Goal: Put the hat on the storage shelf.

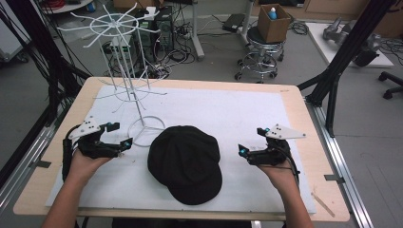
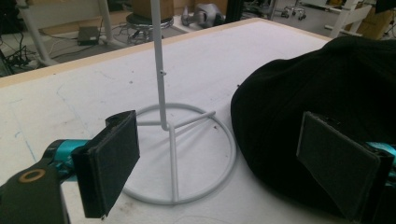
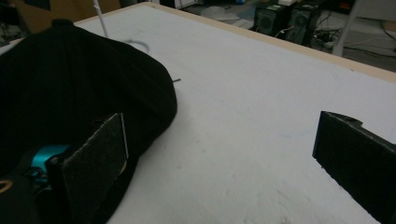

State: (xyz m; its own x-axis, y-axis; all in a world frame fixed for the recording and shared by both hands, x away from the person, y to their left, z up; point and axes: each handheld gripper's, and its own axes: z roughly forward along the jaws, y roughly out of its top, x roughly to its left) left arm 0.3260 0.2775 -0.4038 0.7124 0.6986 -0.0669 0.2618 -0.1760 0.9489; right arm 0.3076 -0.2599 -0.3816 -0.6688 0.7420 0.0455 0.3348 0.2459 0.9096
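Nothing done yet: black fabric cap (image 1: 185, 163) lies flat near worktop's front edge, mid-way, w/ left gripper (image 1: 119, 135) & right gripper (image 1: 251, 141) both released, flanking it, untouched; white wire rack (image 1: 124, 71) at back-left holds nothing.

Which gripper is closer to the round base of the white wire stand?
Left. The left gripper is just beside the stand's round base, jaws open. The right gripper is on the far side of the black cap, jaws open too.
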